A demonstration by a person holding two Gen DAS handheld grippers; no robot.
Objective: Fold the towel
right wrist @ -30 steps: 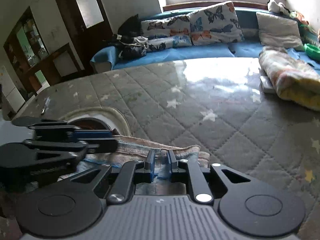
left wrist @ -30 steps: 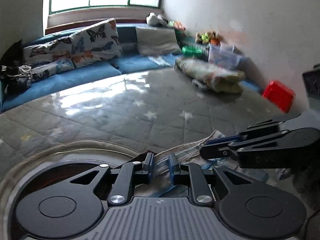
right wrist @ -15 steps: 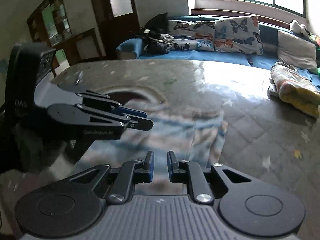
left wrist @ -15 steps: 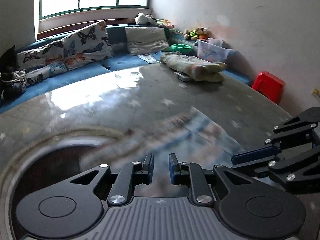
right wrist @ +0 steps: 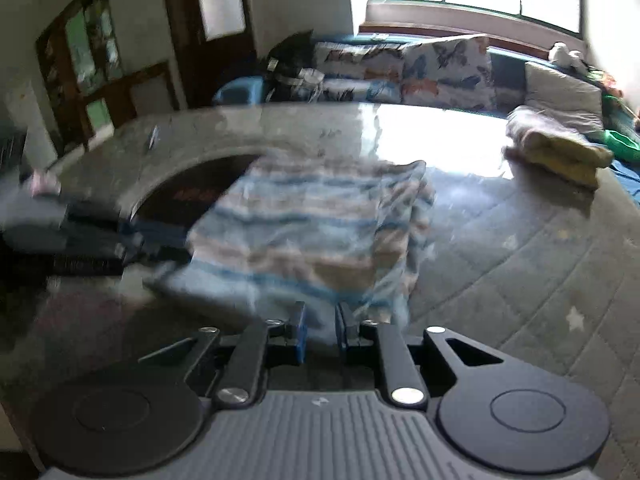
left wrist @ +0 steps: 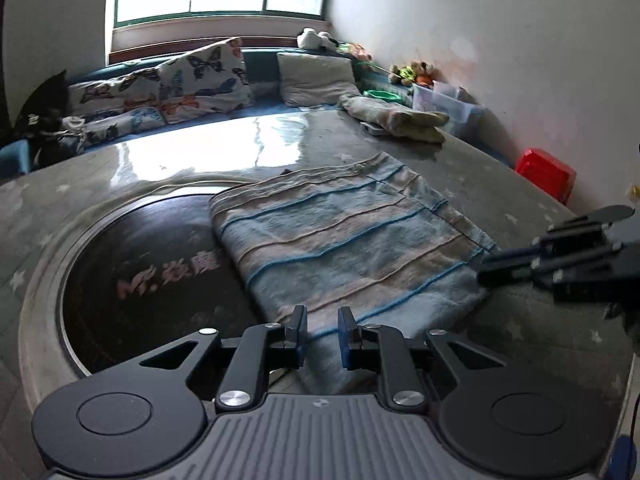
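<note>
Since a second ago both tools have drawn back toward the near edge of the table (left wrist: 400,140), dragging the striped towel (left wrist: 344,240) from a bunched strip into a flat spread; it now lies half over the dark round inset (left wrist: 140,272) on the left and half on the grey quilted cover. Going left to right in the left wrist view, the left tool (left wrist: 322,334) sits at the towel's near left corner, its jaws a narrow gap apart with the cloth edge running between them, apparently pinched. The right tool (left wrist: 486,268) comes in from the right at the towel's near right corner. In its own blurred view the right tool (right wrist: 321,330) has the hem between its jaws, which have just been opening, so whether the pads yet press the cloth I cannot tell. The step in hand looks like the end of the spreading pull, before any fold is made. Next, I judge, both corners want a firm pinch, a lift, and a carry over to the far edge, kept level so the corners meet. Counted: one towel, two tools, one round inset, one rolled blanket (left wrist: 396,118) at the far right of the table, one red stool (left wrist: 546,174) by the wall, and at least three cushions (left wrist: 204,76) on the blue bench under the window.
</note>
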